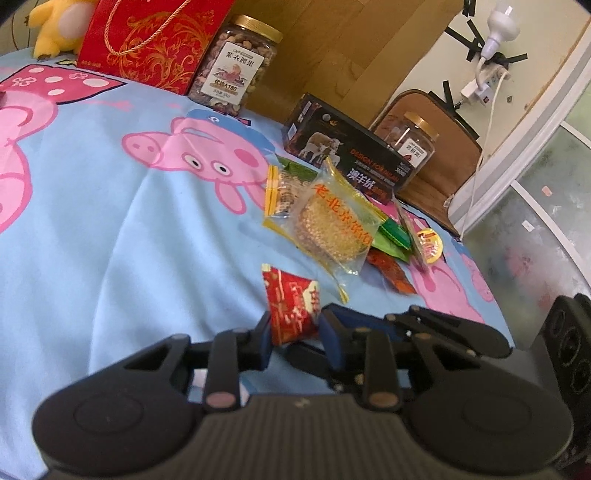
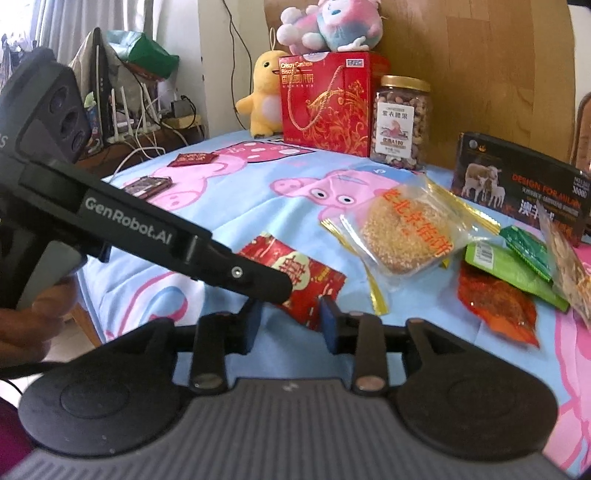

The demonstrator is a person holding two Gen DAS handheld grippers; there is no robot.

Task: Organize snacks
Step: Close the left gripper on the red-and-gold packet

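Gripping: the left gripper (image 1: pixel 295 332) has its blue pads pressed against both sides of the red snack packet (image 1: pixel 291 306), so its fingers are clamped on the packet's near end.
Left gripper, side view: the right wrist camera shows the left gripper (image 2: pixel 284 291) as a long black arm reaching in from the left, its tip over the red snack packet (image 2: pixel 306 280).
Right gripper: the right gripper (image 2: pixel 290 325) has its fingers apart with bare cloth between them, and the packet's near corner lies just ahead of the gap.
Packet position: it lies on the blue pig-print cloth (image 1: pixel 110 221), near the front edge, apart from the other snacks.
Sesame cake: a clear, yellow-edged bag holding a round sesame cake (image 2: pixel 402 236) lies just beyond the packet.
Snack pile: green packets (image 2: pixel 513 266) overlap an orange-red packet (image 2: pixel 498 310) to the right of the cake.
Dark packets: two small dark packets (image 2: pixel 147 184) lie well apart, far left on the cloth.
Back row: a red gift box (image 2: pixel 325 103), a nut jar (image 2: pixel 400 122) and a black box with sheep on it (image 2: pixel 517 184) stand along the far side.
Toys: a yellow plush (image 2: pixel 262 99) stands beside the gift box and a pink plush (image 2: pixel 332 26) sits on top of it.
Second jar: another gold-lidded jar (image 1: pixel 415 144) shows behind the black box in the left wrist view.
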